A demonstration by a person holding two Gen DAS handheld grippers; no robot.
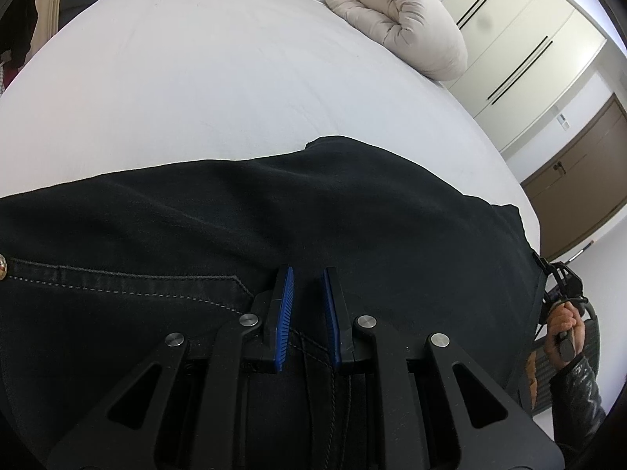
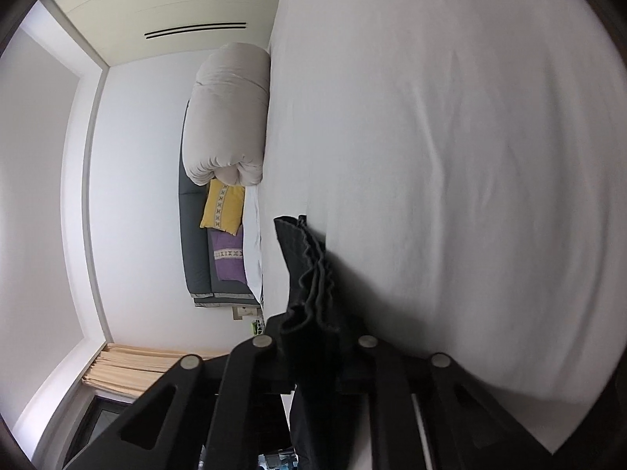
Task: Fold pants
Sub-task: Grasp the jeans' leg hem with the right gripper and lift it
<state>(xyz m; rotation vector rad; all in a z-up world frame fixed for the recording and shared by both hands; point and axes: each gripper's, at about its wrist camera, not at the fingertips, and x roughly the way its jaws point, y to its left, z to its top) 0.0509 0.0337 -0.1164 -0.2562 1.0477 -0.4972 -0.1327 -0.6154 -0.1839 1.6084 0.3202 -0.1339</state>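
Black pants lie spread across the near part of a white bed, waistband with a metal button at the left. My left gripper hovers over the pants near a pocket seam, its blue pads a little apart and nothing between them. My right gripper is turned on its side and shut on the hem end of the pants, whose layered edges stick out past the fingers. The right gripper and the hand holding it show at the pants' right end in the left wrist view.
A rolled beige duvet lies at the far side of the bed. Yellow and purple pillows rest by the grey headboard. White wardrobe doors and a brown door stand to the right.
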